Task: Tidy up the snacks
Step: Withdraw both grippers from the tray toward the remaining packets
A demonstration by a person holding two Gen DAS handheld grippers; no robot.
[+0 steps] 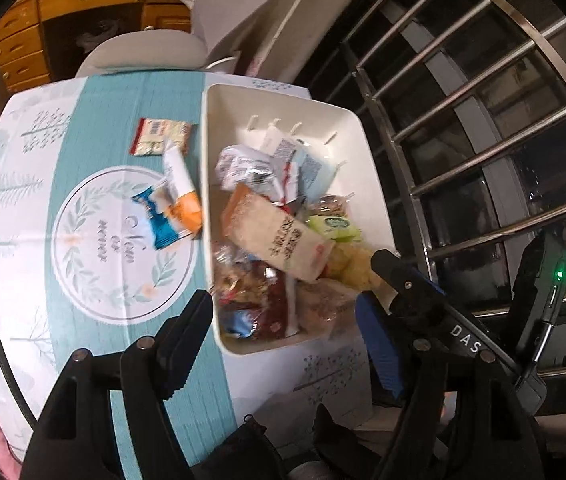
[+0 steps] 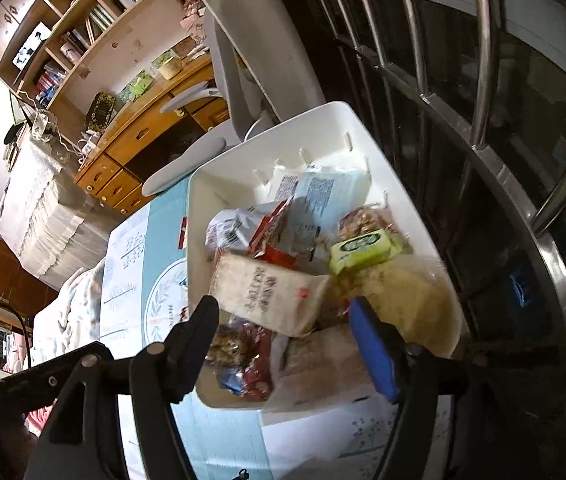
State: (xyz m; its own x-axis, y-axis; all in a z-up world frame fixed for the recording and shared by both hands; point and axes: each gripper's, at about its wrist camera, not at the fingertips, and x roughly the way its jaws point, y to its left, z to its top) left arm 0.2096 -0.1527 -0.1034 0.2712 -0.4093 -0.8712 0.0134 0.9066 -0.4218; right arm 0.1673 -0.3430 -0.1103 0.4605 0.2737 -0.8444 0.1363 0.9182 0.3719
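Observation:
A white bin [image 1: 363,136] [image 2: 423,216] on the table holds several snack packs, with a beige pack [image 1: 279,236] [image 2: 267,292] on top and a green pack [image 1: 333,226] [image 2: 363,248] beside it. My left gripper [image 1: 283,308] hovers open over the bin's near end, with nothing pressed between its pads. My right gripper [image 2: 283,312] is open too, above the beige pack and not touching it. On the cloth left of the bin lie a red-and-white pack [image 1: 161,136], an orange-and-white pack [image 1: 185,196] and a blue pack [image 1: 155,216].
The table wears a teal and white printed cloth [image 1: 123,240] [image 2: 155,240]. A steel window grille [image 1: 483,120] [image 2: 483,80] stands close to the bin's right side. A grey chair [image 1: 143,52] [image 2: 235,80] and a wooden desk [image 2: 143,128] are beyond the table.

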